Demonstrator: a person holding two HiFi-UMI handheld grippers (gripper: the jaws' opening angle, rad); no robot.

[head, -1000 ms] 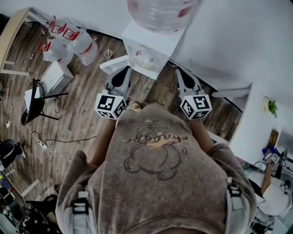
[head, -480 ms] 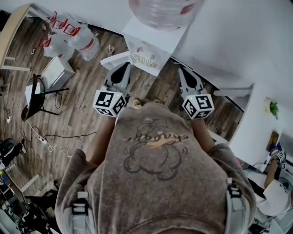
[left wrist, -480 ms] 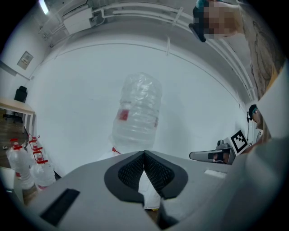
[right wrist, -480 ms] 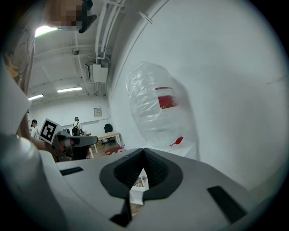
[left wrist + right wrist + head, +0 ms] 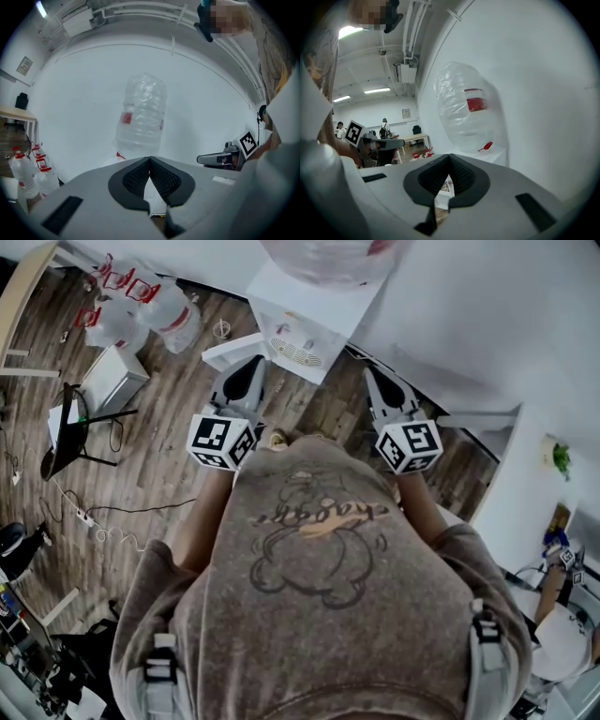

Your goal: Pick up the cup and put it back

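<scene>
Cup: its place cannot be told from any view. Left gripper and right gripper: each with jaws closed tip to tip, nothing between them; held level, side by side and apart, facing the white water dispenser. Clear bottle sits on the dispenser; wooden floor beneath.

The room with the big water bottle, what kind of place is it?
Probably an office or lab workroom: a water dispenser with a big bottle on top, spare water jugs on the wooden floor, and a desk further off.
</scene>
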